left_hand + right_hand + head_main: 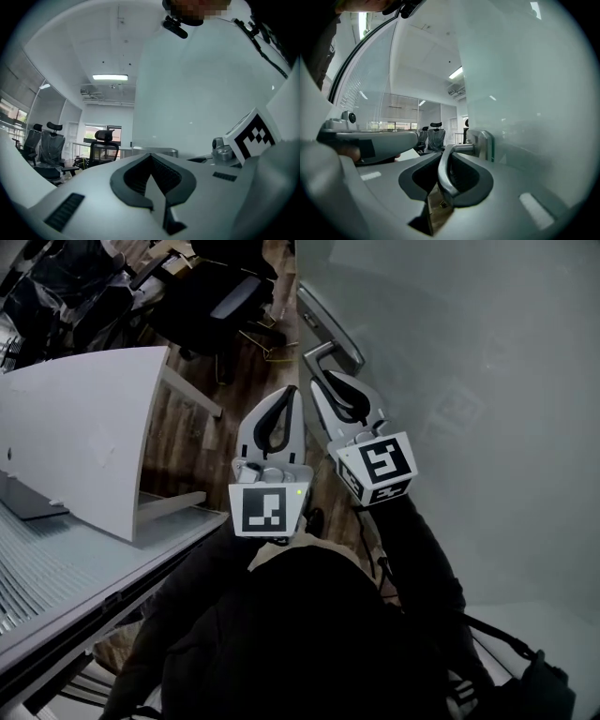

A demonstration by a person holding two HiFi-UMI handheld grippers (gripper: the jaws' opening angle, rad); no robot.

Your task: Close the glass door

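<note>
The right gripper (pixel 326 381) is clamped on the glass door (pixel 469 381) handle (pixel 319 353). The left gripper (pixel 291 395) hangs beside it, jaws together and empty. The closing swing looks yet to come.

White desk (pixel 84 418) at 9 o'clock; black office chairs (pixel 220 296) at 11 o'clock; wooden floor (pixel 183 439) beneath them.

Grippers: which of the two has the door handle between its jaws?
The right gripper: the door handle lies between its jaws; the left gripper is shut, empty.
</note>
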